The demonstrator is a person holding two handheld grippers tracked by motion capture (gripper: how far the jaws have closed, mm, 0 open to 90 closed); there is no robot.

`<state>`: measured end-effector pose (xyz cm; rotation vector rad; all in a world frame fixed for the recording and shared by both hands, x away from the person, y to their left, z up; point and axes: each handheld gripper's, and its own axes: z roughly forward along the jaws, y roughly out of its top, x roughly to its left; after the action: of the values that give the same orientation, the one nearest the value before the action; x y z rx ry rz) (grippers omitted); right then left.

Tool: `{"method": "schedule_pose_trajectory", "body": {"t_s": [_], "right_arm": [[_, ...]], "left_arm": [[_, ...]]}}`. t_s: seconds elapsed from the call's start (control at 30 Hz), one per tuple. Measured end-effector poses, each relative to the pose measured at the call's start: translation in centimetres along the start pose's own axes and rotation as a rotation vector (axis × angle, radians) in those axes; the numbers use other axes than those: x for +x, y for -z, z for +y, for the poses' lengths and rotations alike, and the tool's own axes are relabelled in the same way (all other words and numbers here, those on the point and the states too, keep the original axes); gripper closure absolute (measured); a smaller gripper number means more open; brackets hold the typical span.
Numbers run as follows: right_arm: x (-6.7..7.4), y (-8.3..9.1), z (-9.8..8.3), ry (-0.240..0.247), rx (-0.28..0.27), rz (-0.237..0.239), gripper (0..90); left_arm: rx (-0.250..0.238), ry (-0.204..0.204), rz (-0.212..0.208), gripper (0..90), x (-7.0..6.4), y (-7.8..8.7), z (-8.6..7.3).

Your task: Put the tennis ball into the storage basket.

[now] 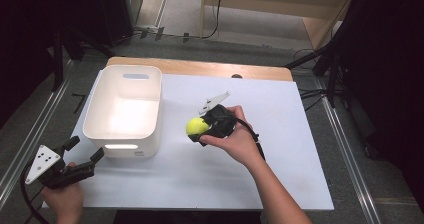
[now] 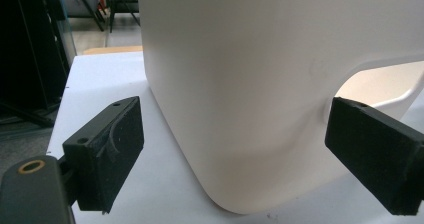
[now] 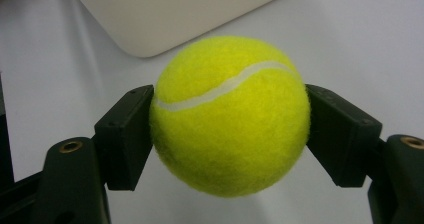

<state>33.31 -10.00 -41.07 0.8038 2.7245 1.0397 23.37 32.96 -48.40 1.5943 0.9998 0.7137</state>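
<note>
Right gripper [image 3: 227, 134] clamped on tennis ball [image 3: 230, 115], pads across its middle, ball just above white sheet [image 1: 280, 149], near white bin [image 1: 124, 109] at 9 o'clock. Left gripper [image 2: 235, 149] jaws apart, facing bin corner. Likely next: lift over rim before release, keep squeeze centred. Ball round, no long axis; seam runs roughly pad to pad.

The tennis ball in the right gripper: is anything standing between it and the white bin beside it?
Nothing visible does. The tennis ball sits clamped in the right gripper, and bare white table separates it from the white bin, whose top is open. The left gripper waits open at the bin's near corner.
</note>
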Motion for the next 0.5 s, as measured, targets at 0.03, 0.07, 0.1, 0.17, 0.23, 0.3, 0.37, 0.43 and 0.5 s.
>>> {"method": "schedule_pose_trajectory", "body": {"t_s": [0.03,0.07,0.1,0.17,0.23,0.3,0.37,0.43,0.5], "right_arm": [[0.0,0.0,0.1,0.003,-0.001,0.001,24.4],[0.0,0.0,0.2,0.004,-0.007,0.002,24.4],[0.1,0.0,0.3,0.002,-0.005,0.005,24.4],[0.2,-0.1,0.5,0.005,-0.008,0.007,24.4],[0.3,-0.1,0.8,0.01,-0.01,0.009,24.4],[0.3,-0.1,1.1,0.011,-0.013,0.016,24.3],[0.4,-0.1,1.3,0.014,-0.015,0.016,24.4],[0.4,-0.1,1.6,0.018,-0.016,0.019,24.4],[0.5,-0.1,1.8,0.019,-0.018,0.023,24.4]], "left_arm": [[0.0,0.0,-0.001,8.5,0.0,0.0,0.0],[0.001,0.0,-0.001,8.5,0.0,0.0,0.0],[0.001,0.001,-0.001,8.6,0.0,0.0,0.0],[0.001,0.001,-0.001,8.5,0.0,0.0,0.0],[0.001,0.002,-0.001,8.5,0.0,0.0,0.0],[0.0,0.004,-0.001,8.5,0.0,0.0,0.0],[0.001,0.004,-0.001,8.5,0.0,0.0,0.0],[0.001,0.004,-0.001,8.6,0.0,0.0,0.0],[0.002,0.004,-0.001,8.5,0.0,0.0,0.0]]}}
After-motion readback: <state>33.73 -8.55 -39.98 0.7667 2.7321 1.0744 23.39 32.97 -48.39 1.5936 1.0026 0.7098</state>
